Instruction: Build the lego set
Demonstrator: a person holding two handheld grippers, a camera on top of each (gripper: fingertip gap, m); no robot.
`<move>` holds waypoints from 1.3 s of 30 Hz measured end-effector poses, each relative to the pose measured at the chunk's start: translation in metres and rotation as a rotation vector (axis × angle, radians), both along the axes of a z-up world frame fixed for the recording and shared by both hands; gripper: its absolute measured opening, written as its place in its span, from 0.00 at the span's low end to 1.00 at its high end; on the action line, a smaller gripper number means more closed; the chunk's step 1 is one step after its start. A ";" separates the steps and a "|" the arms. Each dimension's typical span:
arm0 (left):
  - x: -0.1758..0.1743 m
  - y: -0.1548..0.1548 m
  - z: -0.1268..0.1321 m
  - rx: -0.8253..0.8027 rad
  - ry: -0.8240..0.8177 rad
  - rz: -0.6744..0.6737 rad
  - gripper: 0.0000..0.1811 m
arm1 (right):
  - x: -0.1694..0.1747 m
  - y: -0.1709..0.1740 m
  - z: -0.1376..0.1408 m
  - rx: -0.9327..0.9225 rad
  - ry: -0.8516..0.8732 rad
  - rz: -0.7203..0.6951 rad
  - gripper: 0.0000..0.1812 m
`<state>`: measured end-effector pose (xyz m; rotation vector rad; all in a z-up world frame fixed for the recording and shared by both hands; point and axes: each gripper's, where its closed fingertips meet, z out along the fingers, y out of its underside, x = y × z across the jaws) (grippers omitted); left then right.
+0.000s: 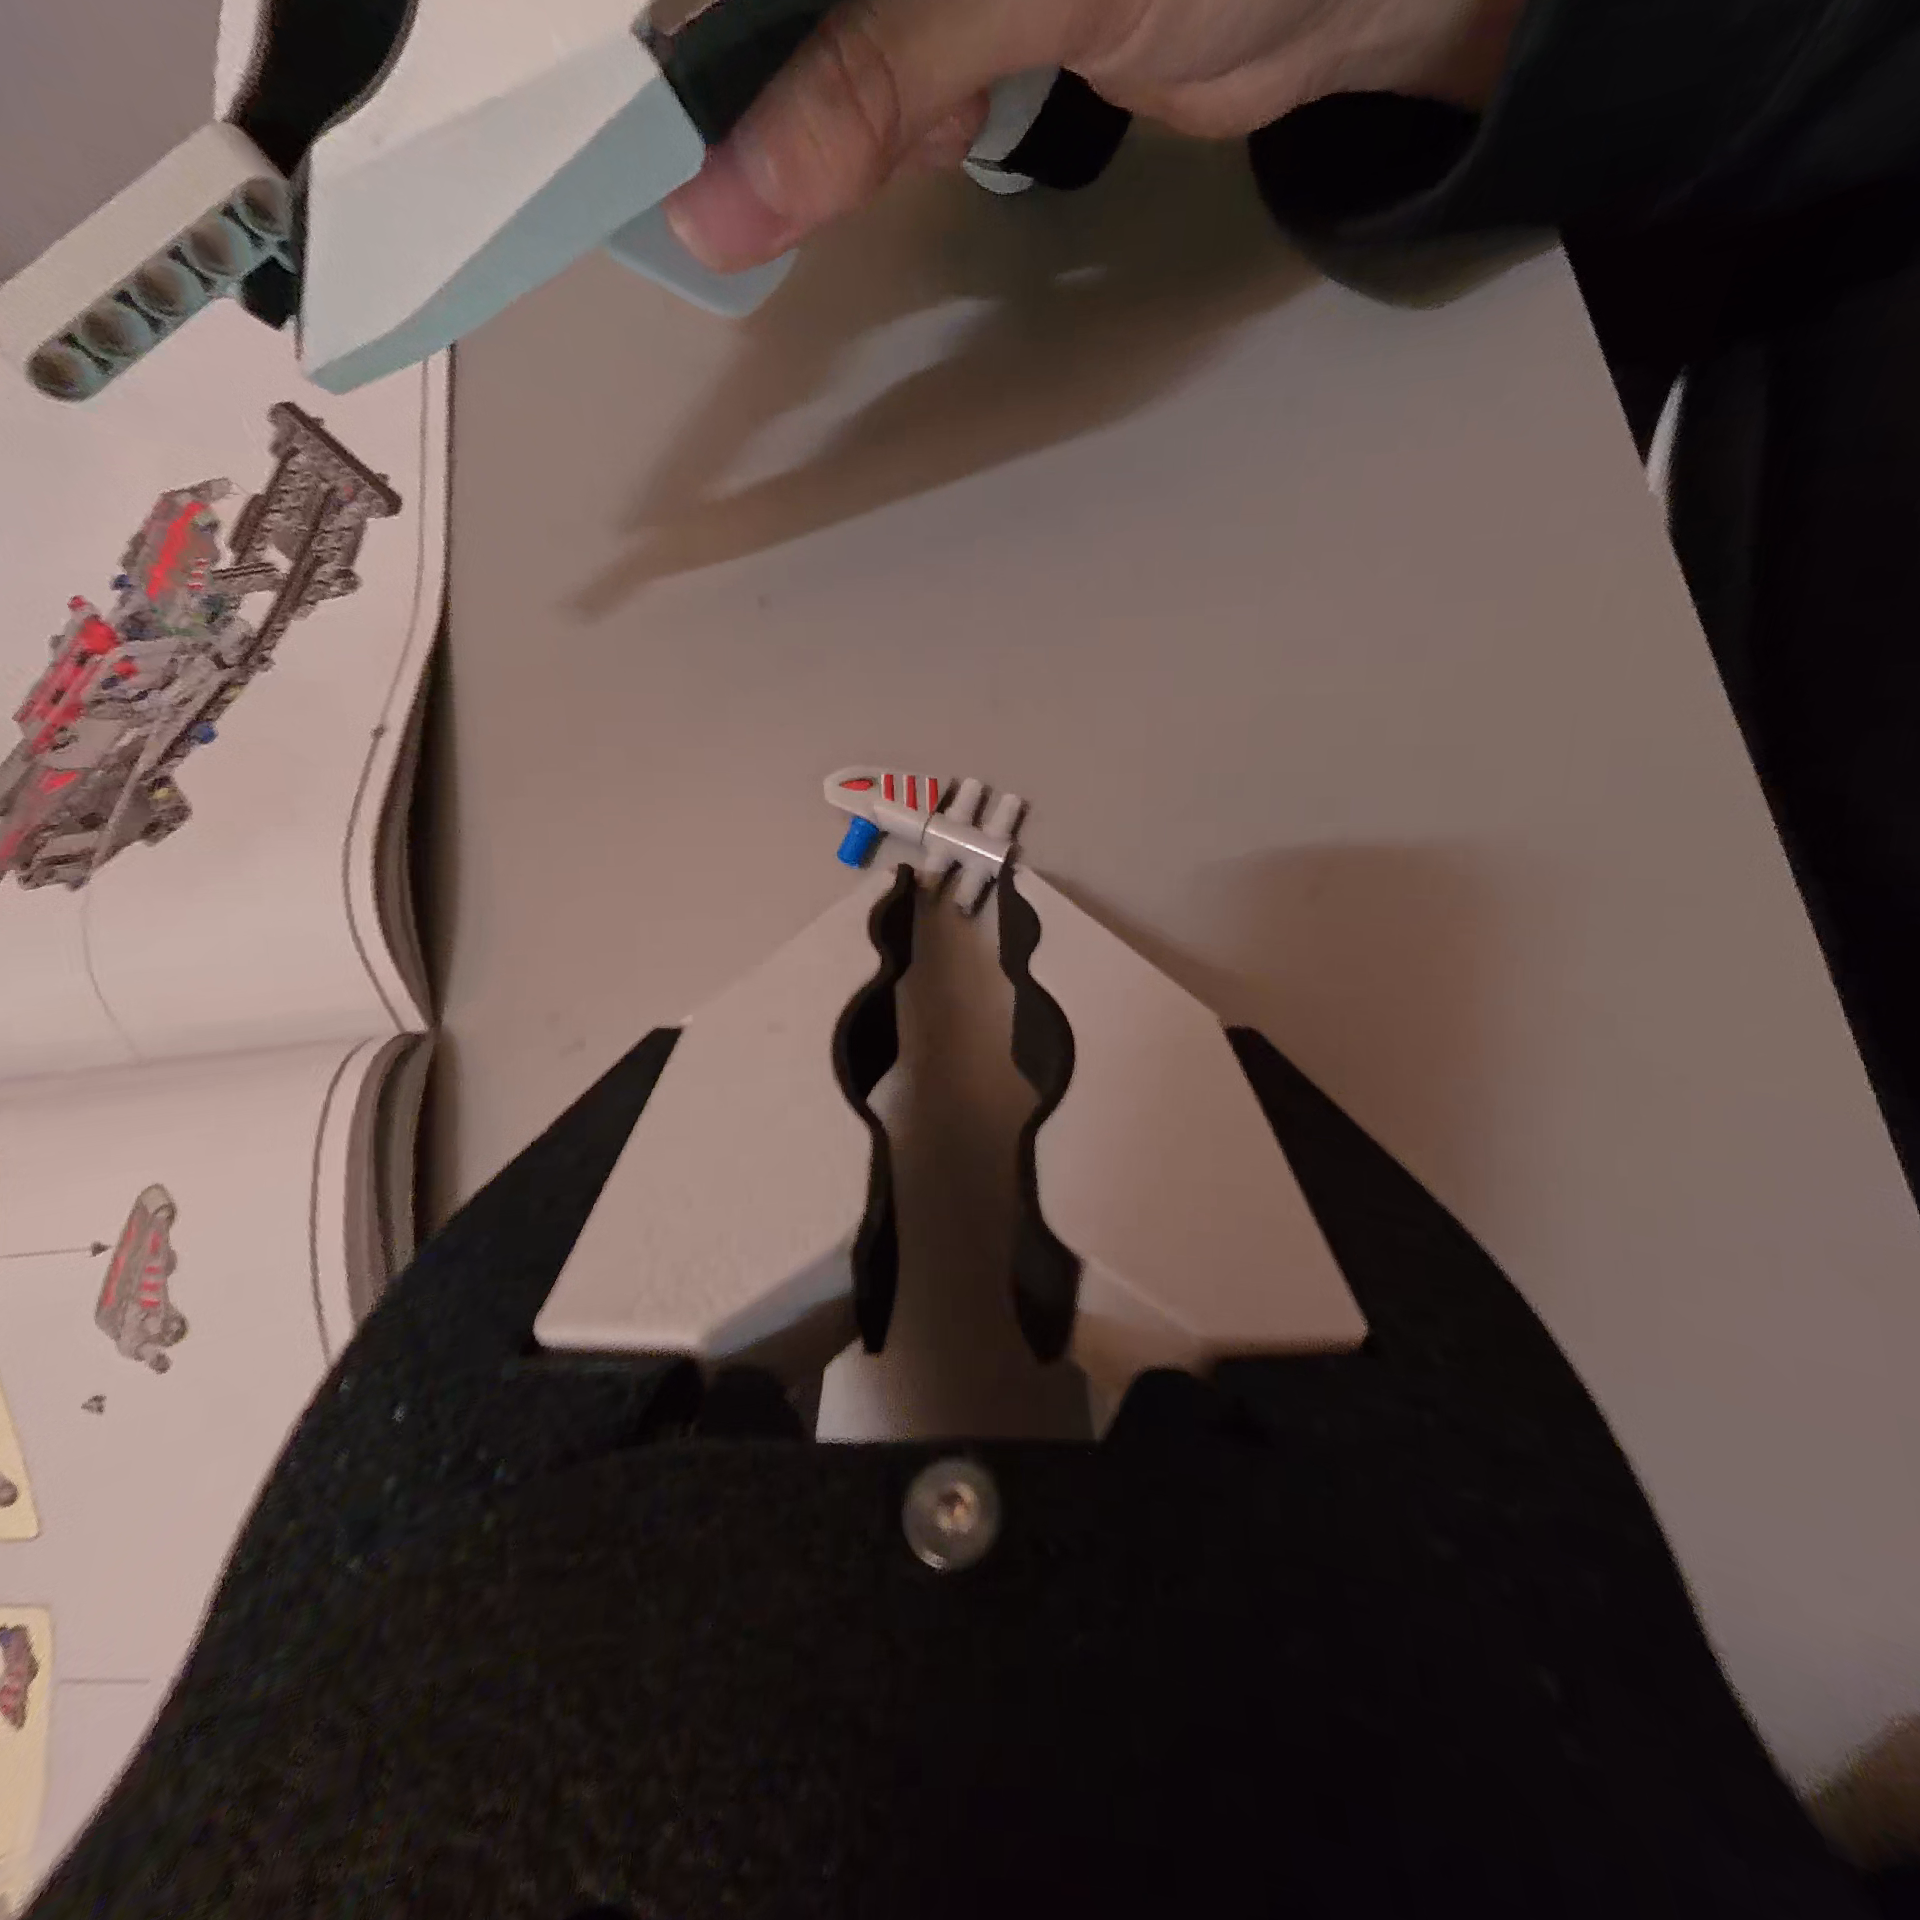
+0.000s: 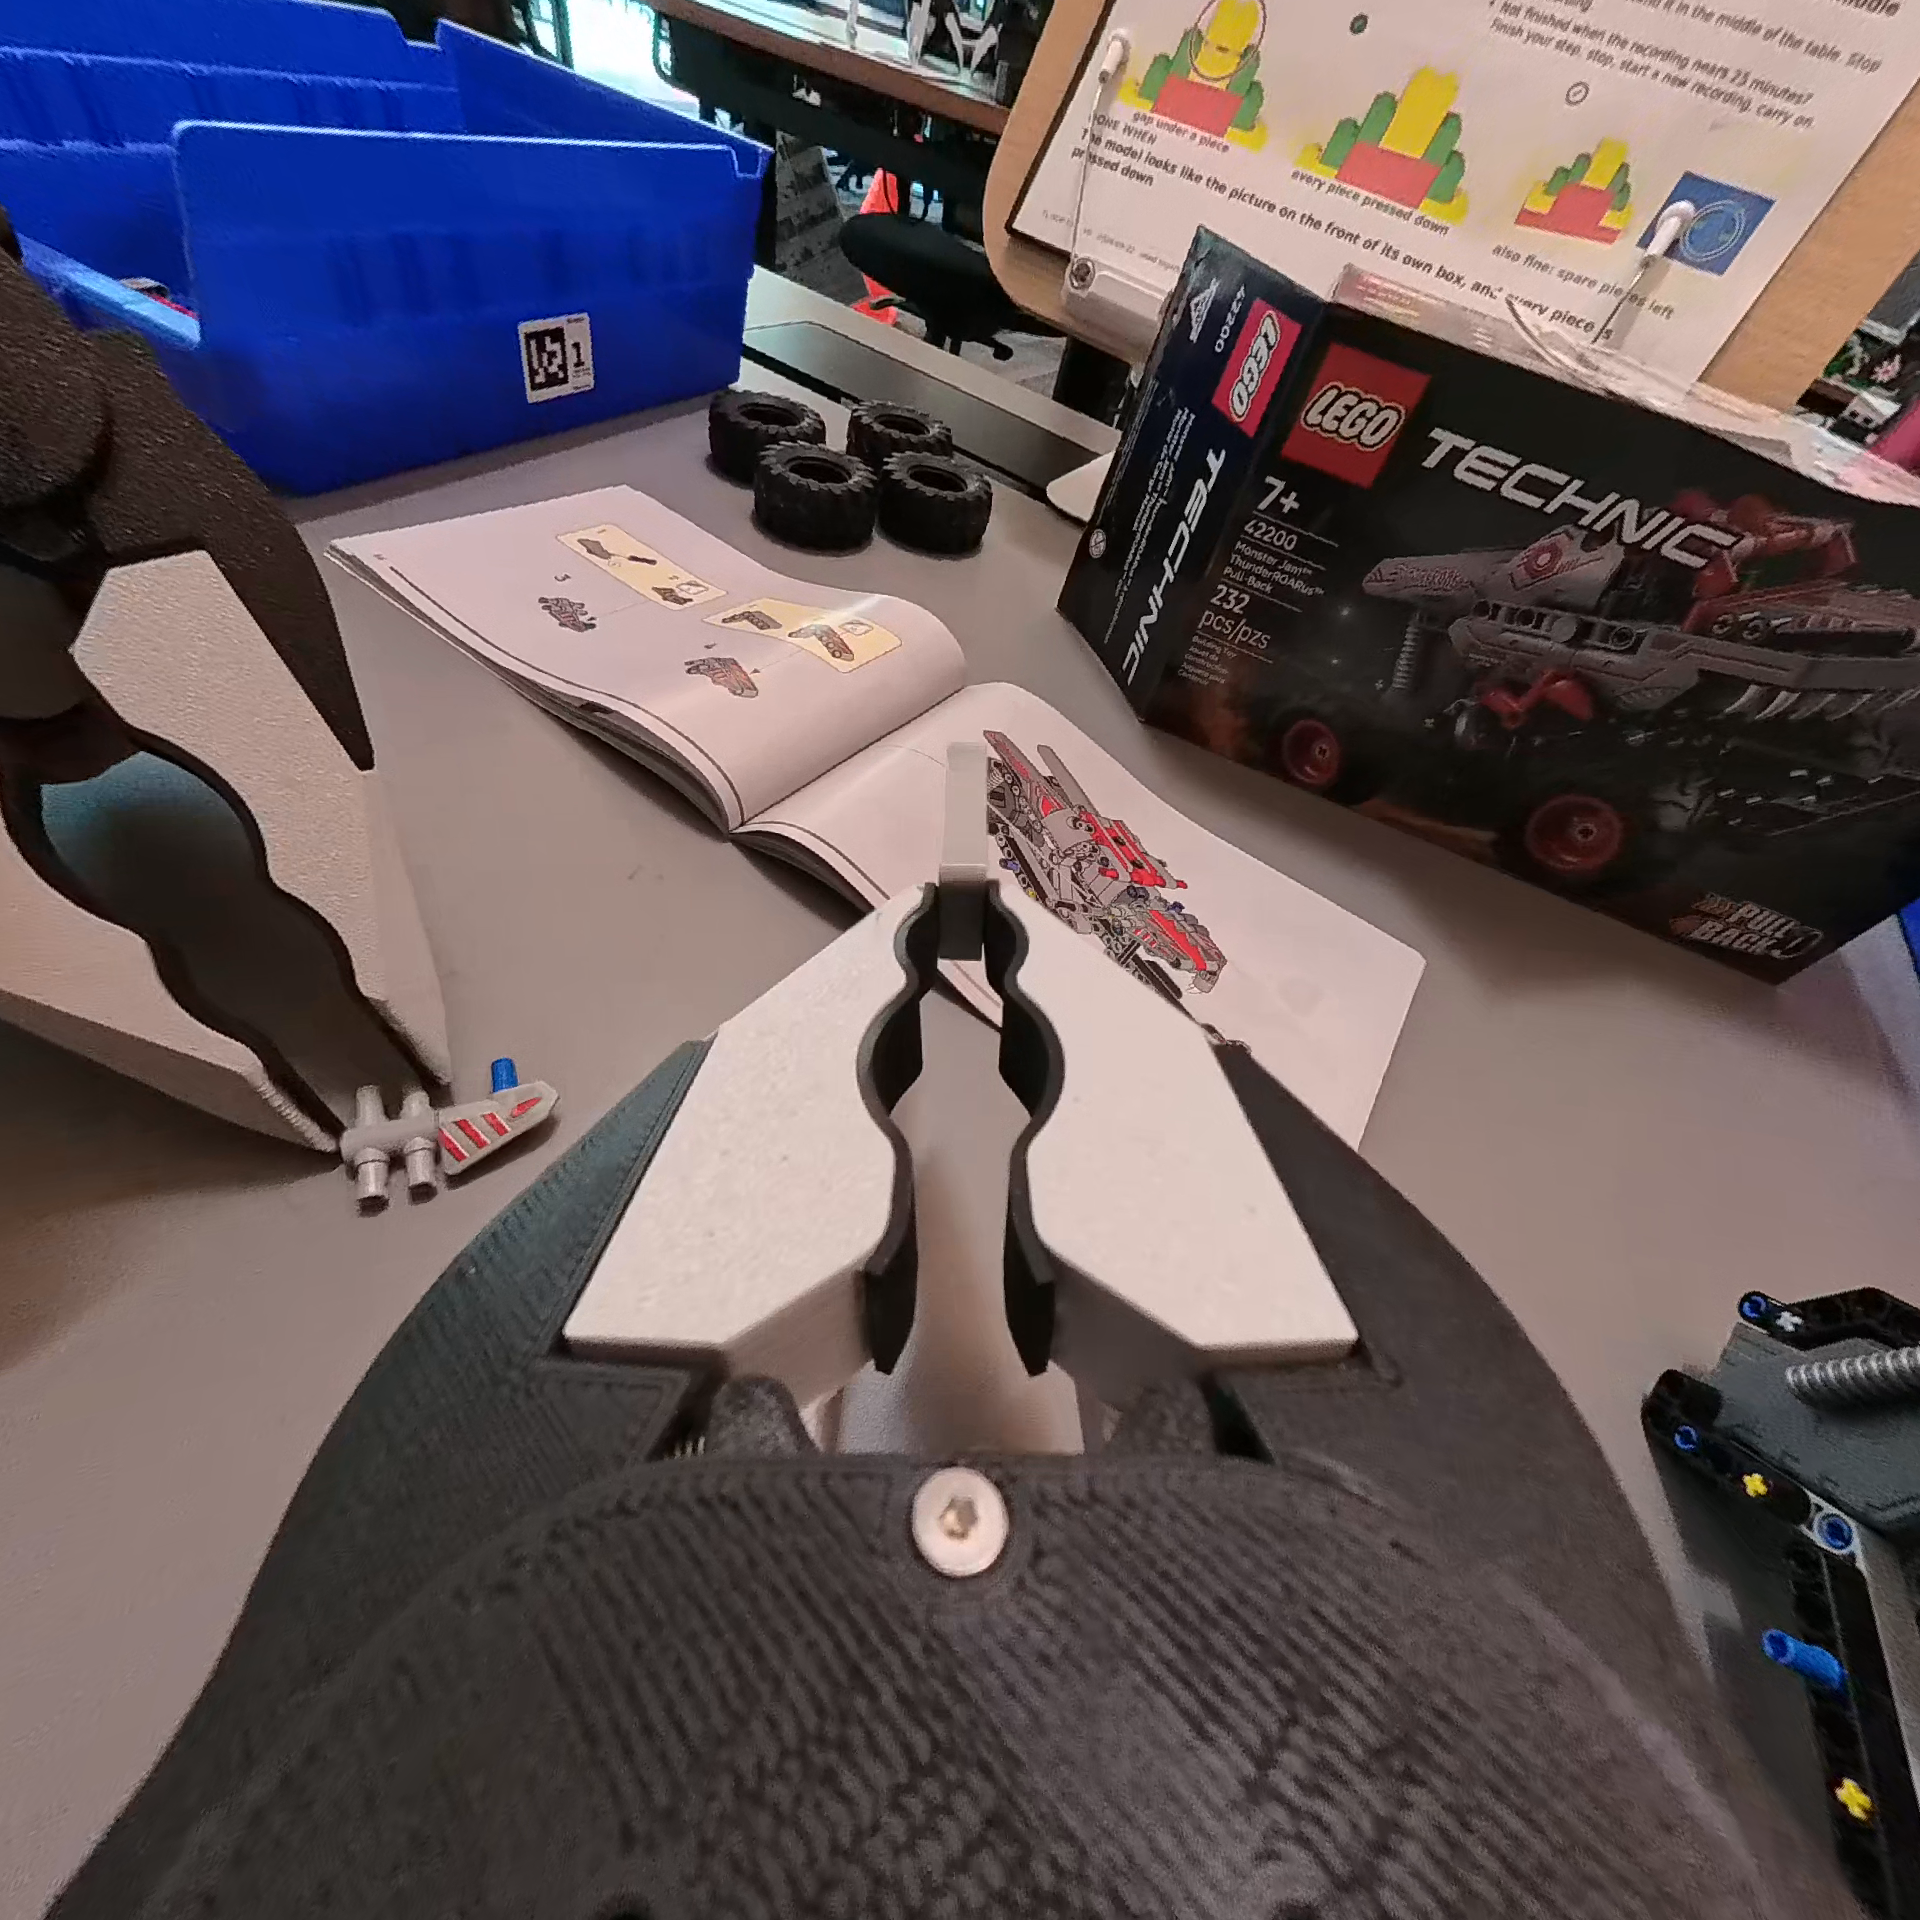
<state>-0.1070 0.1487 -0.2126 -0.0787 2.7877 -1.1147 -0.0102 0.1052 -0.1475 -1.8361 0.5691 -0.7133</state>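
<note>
A small grey toothed piece with a red-striped panel and a blue pin (image 1: pixel 935 821) lies on the grey table (image 1: pixel 1195 644). My left gripper (image 1: pixel 951 883) is closed on its toothed end at the fingertips. The right wrist view shows this piece (image 2: pixel 447 1132) under the left gripper (image 2: pixel 348 1127). My right gripper (image 2: pixel 961 920) is shut on a light grey beam (image 2: pixel 964 831) that sticks out past its tips, above the open booklet. In the left wrist view the beam (image 1: pixel 156 301), with a row of round holes, sits in the right gripper (image 1: pixel 286 244) at the top left.
An open instruction booklet (image 2: pixel 748 665) lies mid-table. The set's box (image 2: pixel 1507 644) stands at the right, several black tyres (image 2: pixel 852 478) and a blue bin (image 2: pixel 416 260) behind. A dark chassis assembly (image 2: pixel 1797 1475) is at the near right. A person's hand (image 1: pixel 935 104) holds the right gripper.
</note>
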 end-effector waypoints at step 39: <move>0.081 -0.014 0.069 -0.402 -0.174 0.729 0.07 | -0.004 0.013 0.005 -0.179 -0.254 -0.162 0.03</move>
